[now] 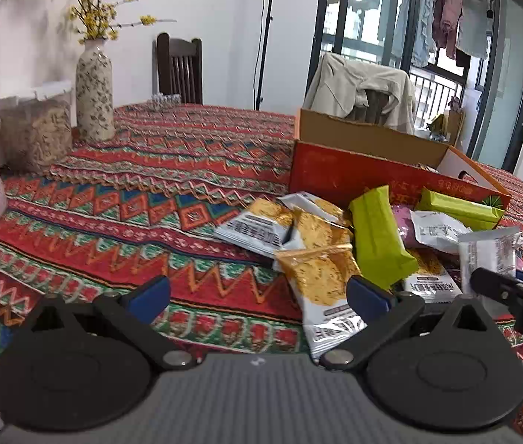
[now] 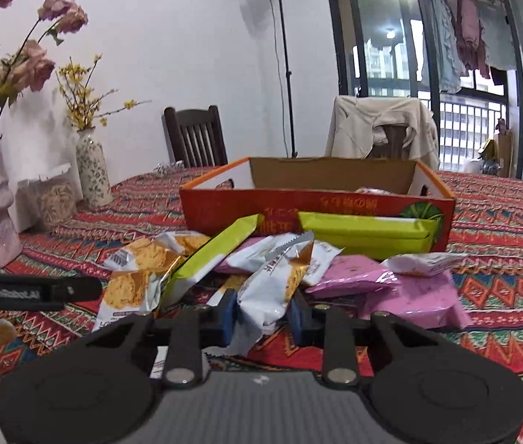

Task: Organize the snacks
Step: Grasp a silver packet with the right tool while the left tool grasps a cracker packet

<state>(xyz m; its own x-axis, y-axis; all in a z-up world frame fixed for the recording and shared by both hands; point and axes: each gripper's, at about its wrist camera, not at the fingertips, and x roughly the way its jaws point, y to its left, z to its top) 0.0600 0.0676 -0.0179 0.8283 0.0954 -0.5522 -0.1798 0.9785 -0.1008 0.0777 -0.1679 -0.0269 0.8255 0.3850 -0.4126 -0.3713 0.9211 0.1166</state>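
Foil cracker packet (image 2: 276, 281), light, crinkly, slippery: we pinch its lower end in right gripper (image 2: 261, 320), before orange box (image 2: 317, 207). Left gripper (image 1: 257, 296) spread, empty.

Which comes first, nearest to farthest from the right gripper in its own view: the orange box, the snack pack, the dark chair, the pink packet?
1. snack pack, between the right gripper fingers.
2. pink packet, just right of it.
3. orange box, behind the pile.
4. dark chair, beyond the table, left.
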